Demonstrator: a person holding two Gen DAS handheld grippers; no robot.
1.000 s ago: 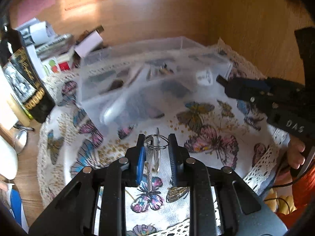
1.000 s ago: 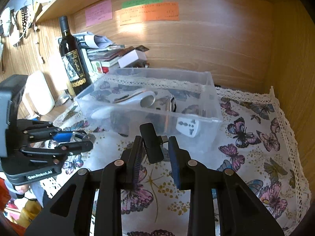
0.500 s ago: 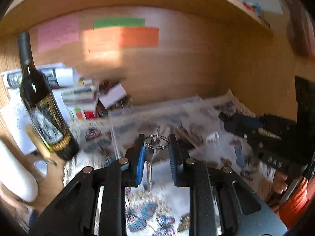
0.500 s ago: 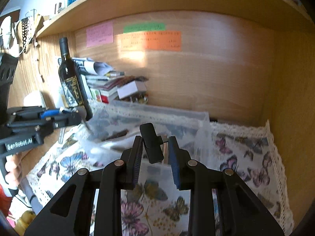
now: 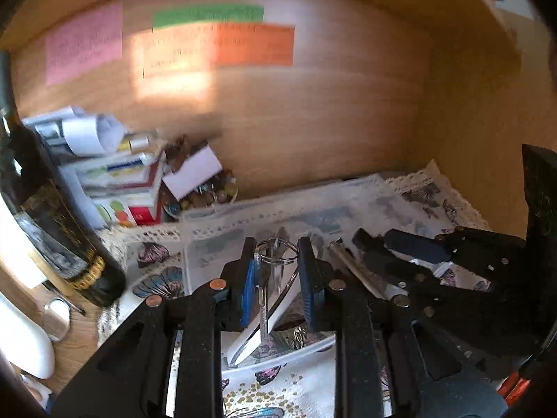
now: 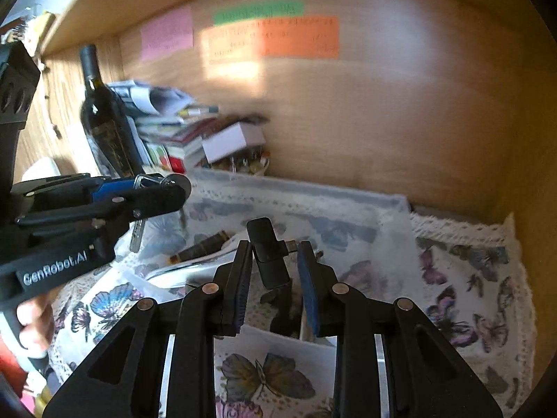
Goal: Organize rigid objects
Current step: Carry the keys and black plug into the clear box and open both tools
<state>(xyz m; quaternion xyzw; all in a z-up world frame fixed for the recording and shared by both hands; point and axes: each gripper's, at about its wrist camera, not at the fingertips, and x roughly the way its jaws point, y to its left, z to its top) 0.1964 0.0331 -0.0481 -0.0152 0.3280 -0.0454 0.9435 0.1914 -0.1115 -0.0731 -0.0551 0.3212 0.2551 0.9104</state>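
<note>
- At the far left a dark wine bottle (image 6: 104, 118) stands upright on the wood, and just beside it lies a pile of books and papers (image 6: 167, 122). They are outside the cloth, so I think they are not part of the sorting.
- The left gripper (image 6: 174, 188) comes next, carried by a hand (image 6: 33, 317) low at the edge. Its jaws are pressed together on a bunch of keys (image 5: 268, 278); the ring stands up between the pads and 1 key hangs down. It is held above the left end of the box, probably so that the keys can drop inside.
- In the middle is the clear plastic box (image 6: 348, 198) on the butterfly cloth (image 6: 470, 278). It already holds things: a long dark-and-gold stick (image 6: 200, 245) and a white curved object, though the picture is blurred and I cannot name them surely.
- The right gripper (image 6: 275, 268) pinches a small black adapter (image 6: 269, 257) with a metal plug at its side. It is over the near wall of the box, so both things seem ready for release there.
- At the right the cloth is bare up to the wooden side wall.
</note>
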